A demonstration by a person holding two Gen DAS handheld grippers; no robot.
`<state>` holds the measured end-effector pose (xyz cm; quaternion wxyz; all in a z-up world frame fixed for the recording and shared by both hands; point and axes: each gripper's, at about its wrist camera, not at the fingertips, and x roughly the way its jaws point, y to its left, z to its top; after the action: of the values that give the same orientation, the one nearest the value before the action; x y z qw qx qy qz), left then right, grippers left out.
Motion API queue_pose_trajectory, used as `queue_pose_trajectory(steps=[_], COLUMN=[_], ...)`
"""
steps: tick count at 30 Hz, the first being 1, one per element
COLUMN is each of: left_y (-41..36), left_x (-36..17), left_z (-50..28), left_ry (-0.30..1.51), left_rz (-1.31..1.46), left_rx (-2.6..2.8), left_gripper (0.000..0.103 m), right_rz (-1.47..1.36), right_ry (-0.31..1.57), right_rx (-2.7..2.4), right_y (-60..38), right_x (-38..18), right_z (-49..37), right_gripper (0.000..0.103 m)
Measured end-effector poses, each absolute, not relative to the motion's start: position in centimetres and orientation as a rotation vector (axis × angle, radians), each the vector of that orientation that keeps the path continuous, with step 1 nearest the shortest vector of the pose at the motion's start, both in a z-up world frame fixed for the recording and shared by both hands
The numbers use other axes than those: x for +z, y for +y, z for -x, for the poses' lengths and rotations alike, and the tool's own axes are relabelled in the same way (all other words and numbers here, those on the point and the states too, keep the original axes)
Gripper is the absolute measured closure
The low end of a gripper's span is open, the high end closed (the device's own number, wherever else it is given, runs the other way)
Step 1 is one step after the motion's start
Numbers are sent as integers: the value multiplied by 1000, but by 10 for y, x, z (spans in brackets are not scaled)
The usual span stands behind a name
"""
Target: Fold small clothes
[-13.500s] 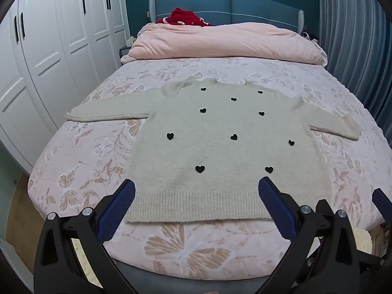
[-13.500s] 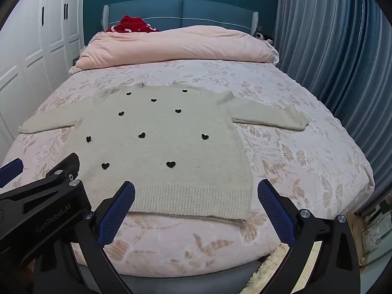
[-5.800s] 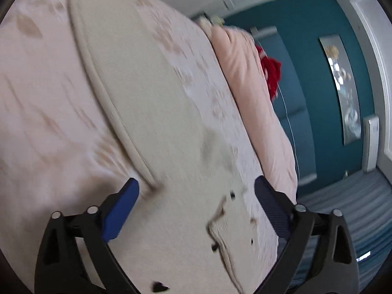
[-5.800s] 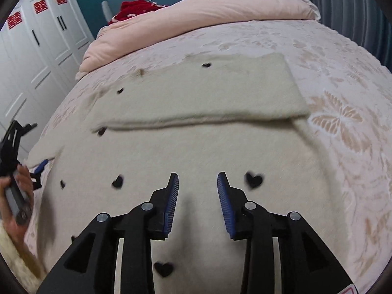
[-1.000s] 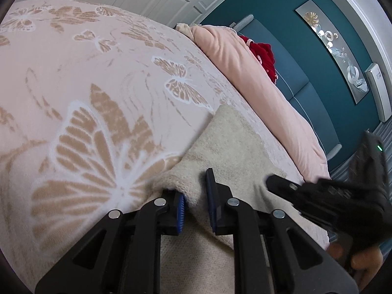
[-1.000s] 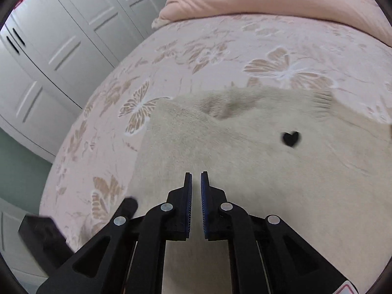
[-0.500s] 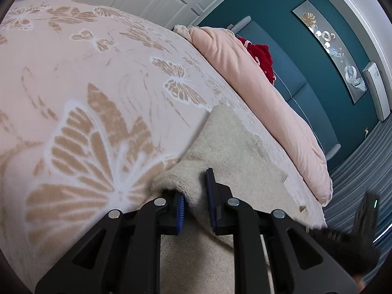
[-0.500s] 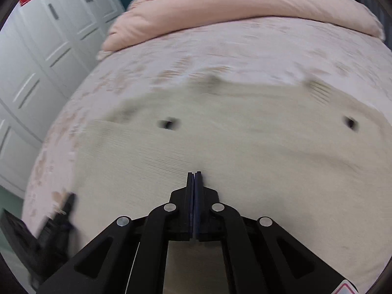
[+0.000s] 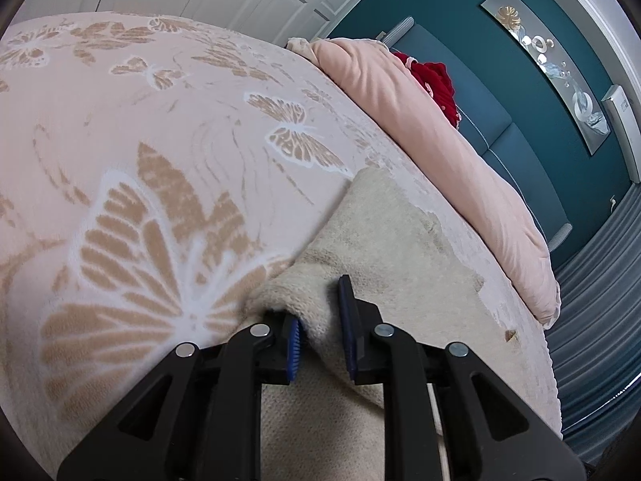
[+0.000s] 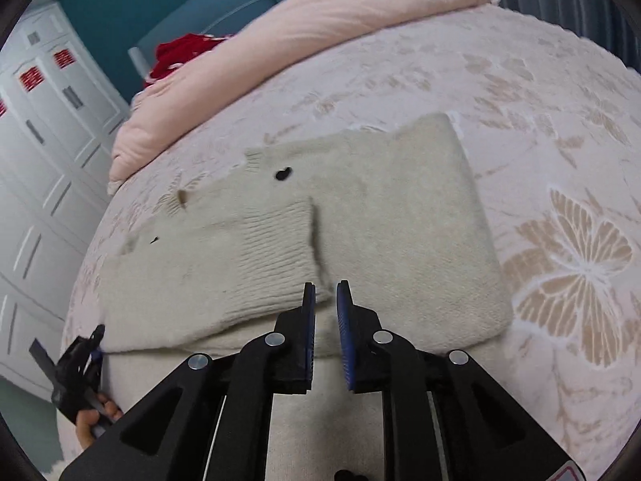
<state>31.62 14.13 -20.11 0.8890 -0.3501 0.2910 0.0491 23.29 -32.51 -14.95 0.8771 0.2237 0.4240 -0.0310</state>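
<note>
A cream knit sweater (image 10: 400, 216) with small black hearts lies on the bed with both sleeves folded across its body. In the left wrist view my left gripper (image 9: 318, 328) is shut on a thick fold at the sweater's (image 9: 384, 240) left edge. In the right wrist view my right gripper (image 10: 323, 300) hovers over the folded sleeve cuff (image 10: 276, 240), jaws a narrow gap apart with no cloth between them. The left gripper (image 10: 80, 368) also shows at the lower left there, at the sweater's edge.
The bed has a pink bedspread (image 10: 561, 160) with butterfly print. A rolled pink duvet (image 10: 320, 20) and a red item (image 10: 180, 50) lie at the headboard. White wardrobes (image 10: 40, 120) stand on the left, and blue curtains (image 9: 601, 280) hang on the right.
My right gripper has swung from the left side to the middle of the sweater and its jaws have parted slightly. My left gripper keeps its hold on the sweater's edge.
</note>
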Motion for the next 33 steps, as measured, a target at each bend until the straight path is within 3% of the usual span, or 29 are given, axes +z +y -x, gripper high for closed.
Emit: queue_pose_trajectory(steps=[2, 3, 8, 9, 10, 12, 13, 15, 19, 23, 26, 33], left_y=[141, 141, 157, 161, 164, 174, 178, 186, 196, 189, 180, 156], left_x=[-200, -199, -186, -181, -175, -161, -156, -150, -161, -164, -164, -168], left_z=[-317, -318, -309, -298, -281, -238, -213, -168, -88, -43, -34, -54], left_ry=[611, 616, 700, 724, 739, 739, 742, 789, 913, 890, 881, 933], left_rz=[724, 726, 800, 811, 818, 820, 815, 803, 865, 846, 837, 878], left_rx=[106, 107, 28, 5, -16, -26, -24, -25, -1, -35, 0, -85], left_gripper=[86, 86, 85, 76, 55, 28, 21, 13, 8, 6, 5, 5], right_rz=[-386, -402, -557, -537, -514, -498, -504, -509, -555, -656, -638, -732], right_ry=[1005, 977, 928, 934, 940, 944, 955, 1007, 1100, 1129, 1088, 1018], right_rx=[-89, -99, -51, -58, -73, -106, -124, -160, -167, -109, -107, -51], right_y=[-315, -317, -332, -333, -335, -343, -347, -351, -346, -332, -318, -305], right_x=[-179, -177, -129, -122, -117, -113, -114, -123, -144, -165, -167, -168], right_z=[-248, -245, -185, -165, -143, -92, -65, -20, 43, 64, 62, 38], right_gripper=[93, 95, 87, 81, 75, 61, 56, 54, 52, 46, 32, 30])
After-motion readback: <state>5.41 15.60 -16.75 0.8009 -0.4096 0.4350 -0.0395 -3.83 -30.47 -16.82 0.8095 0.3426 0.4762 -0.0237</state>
